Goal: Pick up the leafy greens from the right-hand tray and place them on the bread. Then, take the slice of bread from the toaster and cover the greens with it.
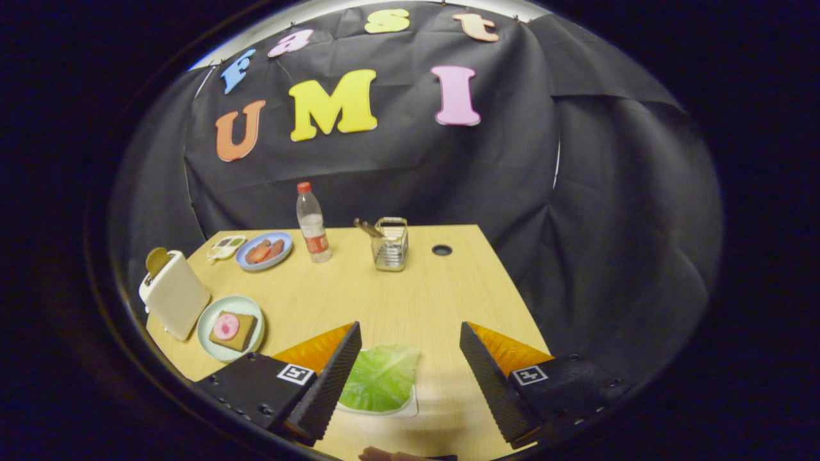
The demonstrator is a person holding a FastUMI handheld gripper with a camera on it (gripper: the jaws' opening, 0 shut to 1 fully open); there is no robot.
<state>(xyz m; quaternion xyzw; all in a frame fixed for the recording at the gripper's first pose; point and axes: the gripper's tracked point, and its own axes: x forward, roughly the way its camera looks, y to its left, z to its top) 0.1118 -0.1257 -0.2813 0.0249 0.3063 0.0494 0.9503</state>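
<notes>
You are holding the gripper (410, 333) with its fingers spread wide, gripping nothing. The leafy greens (379, 379) are lying flat on a white tray (410, 410) between the fingers, close beside the left one, well apart from the right. The leaf's long axis is running away from you, its broad end pointing toward the table's (397, 294) far side. The bread (234, 330) is sitting on a plate (211, 314) beyond the left finger, beside the toaster (174, 294).
</notes>
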